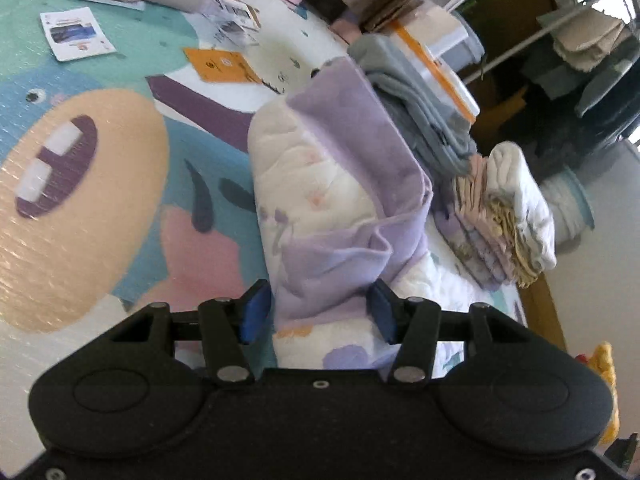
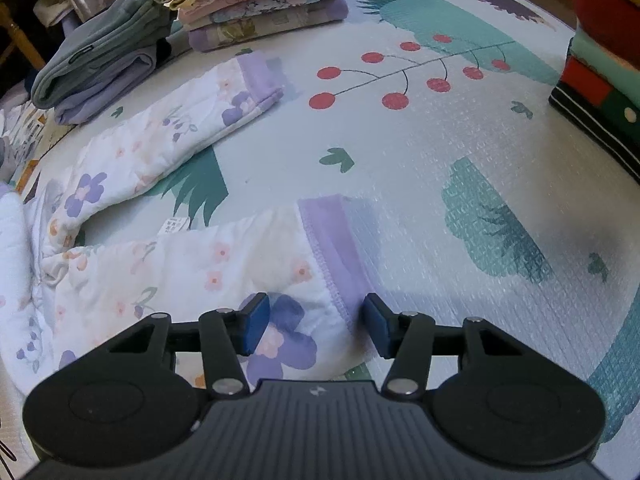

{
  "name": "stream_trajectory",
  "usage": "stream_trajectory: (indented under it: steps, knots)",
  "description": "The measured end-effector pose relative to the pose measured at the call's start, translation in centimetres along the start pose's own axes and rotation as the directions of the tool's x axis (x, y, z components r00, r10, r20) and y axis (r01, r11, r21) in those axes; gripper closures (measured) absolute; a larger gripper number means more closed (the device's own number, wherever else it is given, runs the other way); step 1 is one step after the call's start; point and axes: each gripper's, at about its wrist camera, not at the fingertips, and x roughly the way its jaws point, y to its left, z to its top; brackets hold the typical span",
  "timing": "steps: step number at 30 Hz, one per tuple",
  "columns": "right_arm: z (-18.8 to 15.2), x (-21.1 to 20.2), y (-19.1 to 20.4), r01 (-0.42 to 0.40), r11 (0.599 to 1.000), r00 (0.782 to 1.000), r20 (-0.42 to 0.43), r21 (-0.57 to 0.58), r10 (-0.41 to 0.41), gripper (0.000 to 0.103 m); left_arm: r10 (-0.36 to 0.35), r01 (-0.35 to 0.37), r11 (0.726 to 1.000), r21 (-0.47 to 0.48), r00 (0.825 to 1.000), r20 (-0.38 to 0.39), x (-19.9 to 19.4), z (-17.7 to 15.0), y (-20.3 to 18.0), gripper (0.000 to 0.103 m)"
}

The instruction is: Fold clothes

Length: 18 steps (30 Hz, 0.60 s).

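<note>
The left hand-held gripper stands wide open, its blue pads on either side of the lilac waistband of the floral pyjama trousers, gripping nothing. The right hand-held gripper is equally spread above the lilac cuff of one trouser leg, the other leg stretching toward 11 o'clock over the play mat. A white care label shows at 11 o'clock; its print is unreadable. Folded clothes are stacked at 12 o'clock.

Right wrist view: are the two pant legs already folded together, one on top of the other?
No. The near pant leg and the far pant leg lie spread apart on the play mat, bare mat showing between them.
</note>
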Motion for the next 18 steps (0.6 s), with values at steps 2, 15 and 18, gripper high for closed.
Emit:
stream_trajectory:
  steps: [2,15,18]
  knots:
    - [0.0,0.0,0.0,0.0,1.0,1.0,0.002,-0.005,0.0,0.049,0.021,-0.021,1.0,0.005,1.0,0.002,0.4,-0.2,-0.7,0.056]
    - [0.1,-1.1,0.4,0.011,1.0,1.0,0.002,-0.001,-0.011,0.087,0.371,-0.377,0.921,0.097,0.926,0.074,-7.7,-0.7,-2.2,0.096]
    - [-0.3,-1.8,0.6,0.001,1.0,1.0,-0.003,0.024,-0.001,0.089,0.438,-0.442,0.896,0.047,0.896,0.076,-10.0,-0.7,-0.8,0.097]
